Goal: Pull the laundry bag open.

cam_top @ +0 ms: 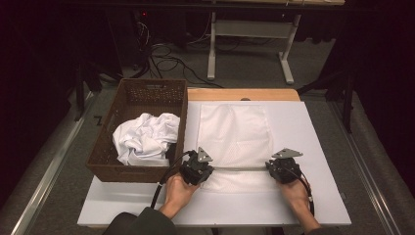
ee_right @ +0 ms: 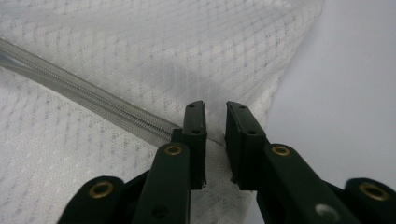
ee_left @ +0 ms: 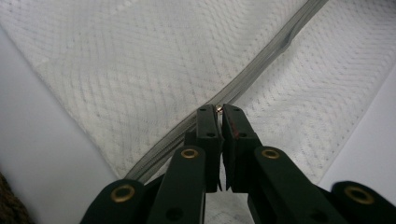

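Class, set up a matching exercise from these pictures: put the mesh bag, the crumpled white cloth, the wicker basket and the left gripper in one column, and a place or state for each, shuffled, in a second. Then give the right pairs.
Things:
1. mesh bag
2. crumpled white cloth
3. wicker basket
4. left gripper

Places or states:
A. stands at the table's left edge
B. jaws pinched on the zip pull
C. lies flat on the white table top
D. heaped inside the basket

Pairs: 1-C, 2-D, 3-A, 4-B
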A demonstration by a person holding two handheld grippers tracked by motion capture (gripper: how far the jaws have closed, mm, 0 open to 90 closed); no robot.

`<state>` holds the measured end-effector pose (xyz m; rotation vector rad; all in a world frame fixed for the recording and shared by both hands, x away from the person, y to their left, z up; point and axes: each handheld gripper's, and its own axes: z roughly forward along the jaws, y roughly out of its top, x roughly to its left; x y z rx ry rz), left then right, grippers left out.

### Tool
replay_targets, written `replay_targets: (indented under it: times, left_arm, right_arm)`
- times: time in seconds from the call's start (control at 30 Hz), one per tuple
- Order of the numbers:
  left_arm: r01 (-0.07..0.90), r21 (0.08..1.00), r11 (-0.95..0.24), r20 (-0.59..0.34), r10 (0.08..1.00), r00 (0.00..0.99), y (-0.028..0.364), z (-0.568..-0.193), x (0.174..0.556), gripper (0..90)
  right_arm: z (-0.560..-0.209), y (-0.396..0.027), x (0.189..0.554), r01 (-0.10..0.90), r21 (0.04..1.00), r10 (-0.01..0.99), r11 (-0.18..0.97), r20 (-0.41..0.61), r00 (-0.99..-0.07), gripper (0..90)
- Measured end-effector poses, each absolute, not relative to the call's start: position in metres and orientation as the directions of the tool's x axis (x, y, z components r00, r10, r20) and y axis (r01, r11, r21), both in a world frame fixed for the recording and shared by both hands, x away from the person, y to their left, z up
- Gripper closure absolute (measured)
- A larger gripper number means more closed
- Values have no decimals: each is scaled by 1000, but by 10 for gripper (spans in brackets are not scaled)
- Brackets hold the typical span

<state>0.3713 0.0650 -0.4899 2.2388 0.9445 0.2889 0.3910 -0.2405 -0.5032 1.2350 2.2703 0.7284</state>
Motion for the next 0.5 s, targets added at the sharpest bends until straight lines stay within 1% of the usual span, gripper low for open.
replay_targets:
  times: [0.23, 0.5]
  left_arm:
    - [554, 662, -504, -55, 705, 708, 65, -491, 371, 862]
    - [562, 660, -499, -60, 710, 702, 65, -492, 372, 862]
  right_arm:
    - [-503, -240, 389, 606, 631, 849, 484, -169, -501, 868]
    - [-502, -241, 388, 600, 633, 849, 489, -189, -493, 878]
